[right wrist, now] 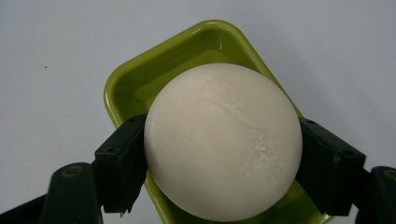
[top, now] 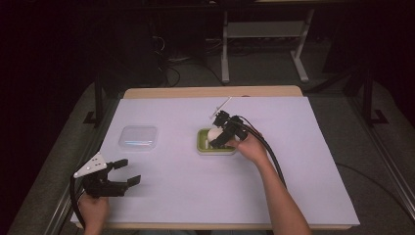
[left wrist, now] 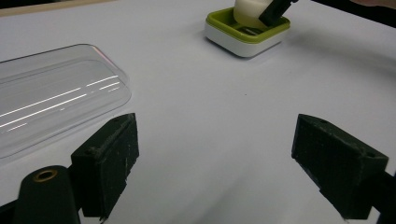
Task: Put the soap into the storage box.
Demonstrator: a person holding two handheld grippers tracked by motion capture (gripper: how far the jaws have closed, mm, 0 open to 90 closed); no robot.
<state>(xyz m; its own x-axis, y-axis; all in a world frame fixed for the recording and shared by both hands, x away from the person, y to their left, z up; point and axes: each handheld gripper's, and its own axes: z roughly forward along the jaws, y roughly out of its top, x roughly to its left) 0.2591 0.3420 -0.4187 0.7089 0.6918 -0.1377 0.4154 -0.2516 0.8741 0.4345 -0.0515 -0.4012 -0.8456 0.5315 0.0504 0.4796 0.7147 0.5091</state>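
Both jaws press the round soap [right wrist: 223, 142] over the green dish [right wrist: 140, 84].

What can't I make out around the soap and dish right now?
- Floor of the green and white soap dish: right gripper view, hidden under the round white soap bar.
- Whether the soap touches the dish: unclear, high view too small.
- Clear plastic lid: left gripper view, cut off by the left edge.

clear lid [top: 138, 137]: flat on the white sheet [top: 303, 186], left side
table [top: 210, 92]: wooden edge showing at far end
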